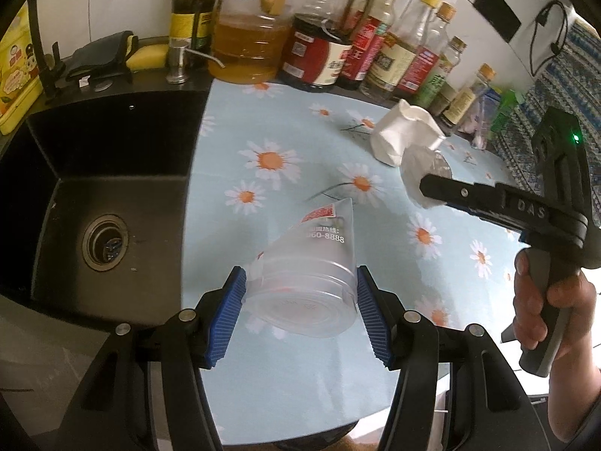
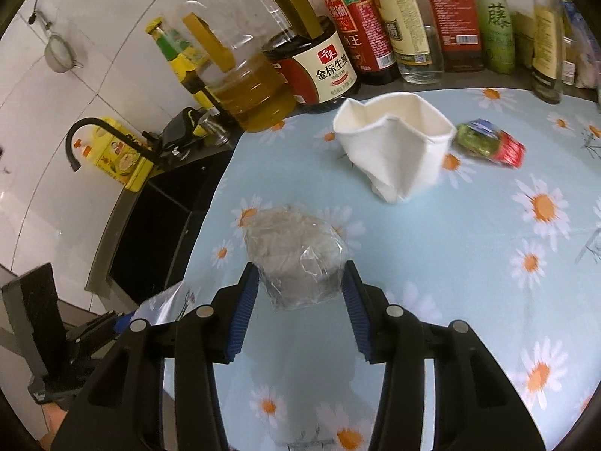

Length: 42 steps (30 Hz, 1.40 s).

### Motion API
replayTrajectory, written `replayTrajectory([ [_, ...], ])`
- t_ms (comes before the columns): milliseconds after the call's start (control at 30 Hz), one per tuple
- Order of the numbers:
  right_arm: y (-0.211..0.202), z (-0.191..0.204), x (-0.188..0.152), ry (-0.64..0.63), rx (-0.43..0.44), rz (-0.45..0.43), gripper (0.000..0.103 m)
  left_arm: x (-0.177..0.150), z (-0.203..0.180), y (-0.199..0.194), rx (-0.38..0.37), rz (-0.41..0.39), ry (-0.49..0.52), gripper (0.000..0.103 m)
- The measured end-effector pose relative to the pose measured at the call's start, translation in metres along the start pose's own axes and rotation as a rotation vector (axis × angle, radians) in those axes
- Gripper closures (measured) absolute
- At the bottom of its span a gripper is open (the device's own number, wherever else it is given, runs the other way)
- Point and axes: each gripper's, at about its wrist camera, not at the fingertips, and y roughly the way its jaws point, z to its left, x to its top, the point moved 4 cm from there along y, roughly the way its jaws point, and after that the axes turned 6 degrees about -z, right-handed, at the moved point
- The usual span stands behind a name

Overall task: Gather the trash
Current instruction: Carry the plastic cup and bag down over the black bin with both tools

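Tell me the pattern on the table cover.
Light blue table cover with white, orange-centred daisies; the right wrist view shows it best.

- The bottles (image 2: pixel 409 18) along the back wall lose their necks and caps past the top edge of the right wrist view.
- In the left wrist view the crumpled clear wrapper (image 1: pixel 420 173) hides the near corner of the white paper cup (image 1: pixel 402 135).
- The small green and red packet (image 2: pixel 490 143) is blurred; its print is unreadable.
- The clear plastic cup (image 1: pixel 311 278) shows only part of its printed number.
- The sink (image 1: pixel 109 188) drain's contents are too dark to tell.
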Motion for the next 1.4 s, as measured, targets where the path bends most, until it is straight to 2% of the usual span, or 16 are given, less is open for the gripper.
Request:
replayTrajectory([
  [467, -0.078, -0.003, -0.045, -0.047, 0.042, -0.028, 0.057, -0.034, -0.05, -0.035, 0.005, -0.06, -0.012, 0.046],
  [900, -0.134, -0.012, -0.103, -0.11, 0.081, 0.003, 0.057, -0.084, -0.094, -0.06, 0.019, -0.084, -0.045, 0.046],
  [1100, -0.144, -0.006, -0.125, -0.146, 0.122, 0.026, 0.057, -0.108, -0.102, -0.068, 0.03, -0.063, -0.044, 0.046],
  [1400, -0.137, -0.002, -0.17, -0.158, 0.141, 0.1, 0.056, -0.147, -0.102, -0.067, 0.031, 0.001, -0.057, 0.046],
])
